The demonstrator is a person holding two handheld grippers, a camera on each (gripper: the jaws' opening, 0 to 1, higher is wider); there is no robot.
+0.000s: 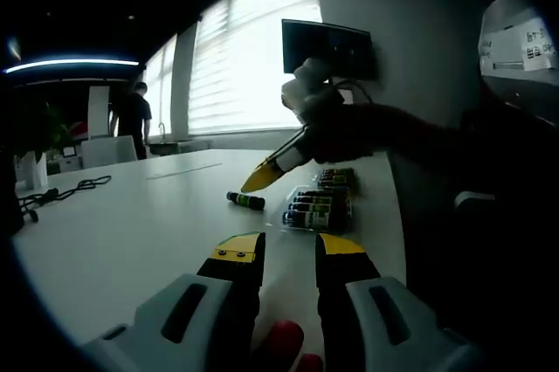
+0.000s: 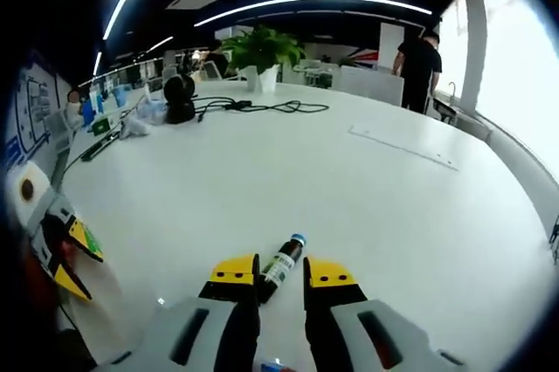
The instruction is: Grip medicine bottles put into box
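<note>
Right gripper view: bottle [image 2: 281,265] between claw [image 2: 281,273] jaws.

Left tongs [image 1: 289,250] hover with jaws parted; right tongs [image 2: 282,275] point down, jaws likewise apart.

A dark medicine bottle [image 1: 245,201] with a green label lies on its side on the white table. Just beside it, a clear box [image 1: 320,206] holds a row of matching bottles.
</note>
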